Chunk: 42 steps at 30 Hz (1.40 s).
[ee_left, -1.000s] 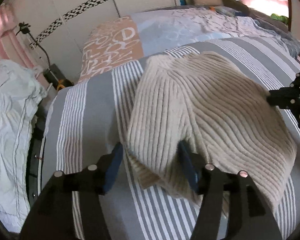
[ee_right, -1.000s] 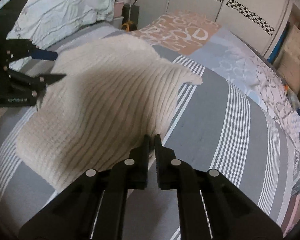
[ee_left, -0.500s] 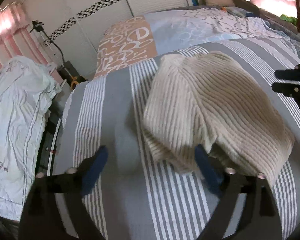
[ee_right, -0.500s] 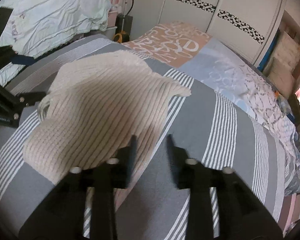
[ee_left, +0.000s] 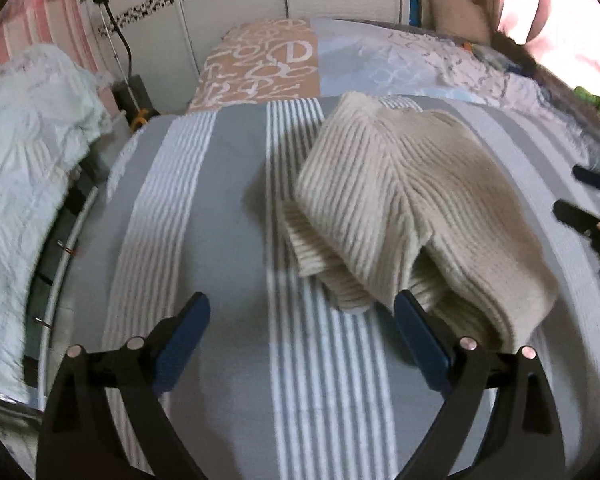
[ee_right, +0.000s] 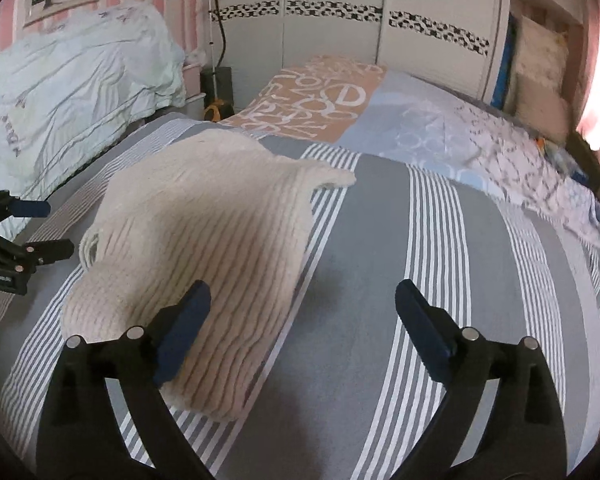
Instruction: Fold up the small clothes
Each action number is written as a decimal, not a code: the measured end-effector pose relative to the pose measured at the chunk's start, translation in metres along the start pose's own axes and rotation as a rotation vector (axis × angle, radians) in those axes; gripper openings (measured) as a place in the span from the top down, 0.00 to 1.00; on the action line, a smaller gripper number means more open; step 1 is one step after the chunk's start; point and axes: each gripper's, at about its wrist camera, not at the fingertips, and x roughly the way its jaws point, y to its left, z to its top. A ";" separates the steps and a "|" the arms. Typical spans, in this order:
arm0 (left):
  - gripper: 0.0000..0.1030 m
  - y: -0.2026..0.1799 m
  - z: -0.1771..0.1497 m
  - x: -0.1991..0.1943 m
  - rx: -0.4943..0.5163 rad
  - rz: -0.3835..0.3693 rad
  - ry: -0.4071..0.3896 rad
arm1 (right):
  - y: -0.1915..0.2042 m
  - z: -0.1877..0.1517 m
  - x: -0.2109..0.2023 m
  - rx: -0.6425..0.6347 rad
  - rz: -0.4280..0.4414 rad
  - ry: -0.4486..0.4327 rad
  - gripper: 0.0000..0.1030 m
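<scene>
Sweater point(ee_left: 404, 208), cream and ribbed, lies folded on a bed point(ee_left: 220, 240) covered by a grey spread with bands of thin white stripes. Farther up the bed lies an orange cloth with white letters point(ee_left: 260, 68) beside a pale blue patterned quilt point(ee_left: 400, 64). White wardrobe doors with a black-and-white patterned band point(ee_right: 340, 12) close off the far wall, and a pink striped wall stands to one side. A rumpled pale green sheet point(ee_right: 68, 72) is heaped beside the bed, with a thin black stand point(ee_right: 216, 20) rising near it.

In the left wrist view the left tongs point(ee_left: 302, 320) are spread wide, holding nothing; the right-hand finger's blue pad sits just beside the sweater's near folded edge, where several layers show stacked, while the other finger hangs over bare striped cover. In the right wrist view the right tongs point(ee_right: 302, 312) are likewise spread wide and empty. Their left-hand finger is over the sweater's near corner, whether touching I cannot tell; the other is over the grey spread. Each pair of tongs shows at the edge of the other's view, on opposite sides of the sweater.
</scene>
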 end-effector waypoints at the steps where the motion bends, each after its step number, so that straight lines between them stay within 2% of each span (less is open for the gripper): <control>1: 0.09 0.001 0.002 0.000 -0.012 -0.015 0.001 | -0.002 -0.001 0.000 0.009 -0.003 0.000 0.09; 8: 0.09 0.007 0.021 0.006 -0.115 -0.119 0.027 | -0.017 0.003 0.007 0.098 0.028 -0.001 0.09; 14: 0.09 -0.009 0.031 0.032 -0.112 -0.177 0.074 | -0.017 0.006 0.015 0.097 0.027 0.011 0.09; 16: 0.09 -0.008 0.034 0.038 -0.132 -0.220 0.079 | -0.016 0.007 0.018 0.088 0.026 0.015 0.09; 22: 0.09 0.005 0.038 0.039 -0.204 -0.310 0.045 | -0.017 0.006 0.027 0.081 0.033 0.029 0.09; 25: 0.09 0.015 0.038 0.025 -0.249 -0.367 0.025 | -0.017 0.005 0.028 0.070 0.021 0.032 0.09; 28: 0.08 0.018 0.046 0.004 -0.231 -0.339 -0.019 | -0.018 0.006 0.030 0.065 0.016 0.033 0.09; 30: 0.08 0.013 0.052 0.006 -0.197 -0.304 -0.016 | -0.018 0.006 0.030 0.064 0.018 0.033 0.09; 35: 0.07 0.001 0.046 0.052 -0.161 -0.262 0.096 | -0.016 0.004 0.030 0.040 0.010 0.030 0.09; 37: 0.01 0.005 0.038 0.061 -0.183 -0.290 0.094 | -0.017 0.003 0.031 0.035 0.005 0.036 0.09; 42: 0.01 0.005 0.018 0.074 -0.156 -0.377 0.079 | -0.018 0.004 0.033 0.039 0.021 0.039 0.09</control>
